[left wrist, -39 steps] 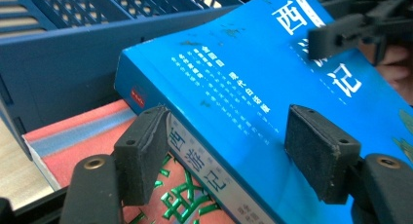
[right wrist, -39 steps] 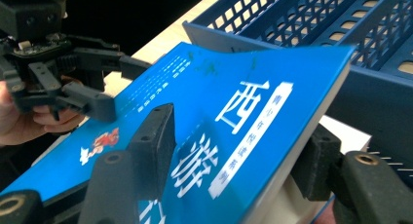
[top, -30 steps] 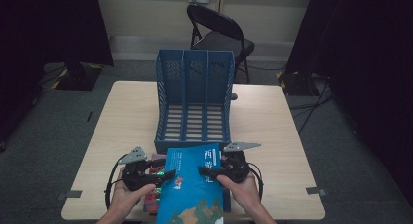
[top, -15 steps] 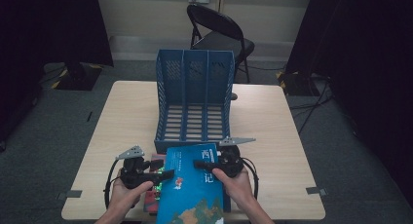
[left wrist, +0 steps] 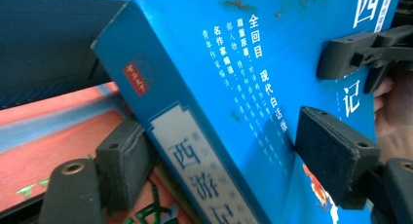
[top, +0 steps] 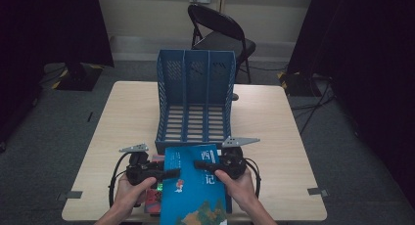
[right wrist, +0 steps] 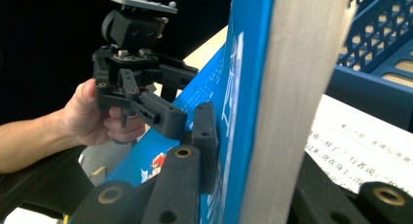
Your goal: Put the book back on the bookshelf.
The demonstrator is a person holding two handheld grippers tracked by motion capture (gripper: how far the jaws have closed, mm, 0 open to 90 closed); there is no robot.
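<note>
**High view: blue book gripped at the near table edge**

In the high view, the blue book [top: 195, 186] lay at the lower centre of the frame, on the near part of the table [top: 284, 137], just below the blue file rack [top: 195, 107]. A red item [top: 155, 198] showed under its left edge.

The right gripper [top: 203, 165] reached in from the right of the book. Its jaws had just been closing with the book between them. In the right gripper view, one pad pressed flat on the blue cover [right wrist: 234, 87] and the other jaw sat behind the pale page edge at lower right, so the book was clamped.

The left gripper [top: 169, 174] stood at the left edge of the book. Its jaws had just been opening. In the left gripper view, the spine of the book [left wrist: 204, 156] ran between two pads [left wrist: 336, 151]. The pads stood wide, one each side of the spine; whether they pressed on the covers could not be told.

A folding chair [top: 220, 36] stood beyond the table at the upper centre
</note>
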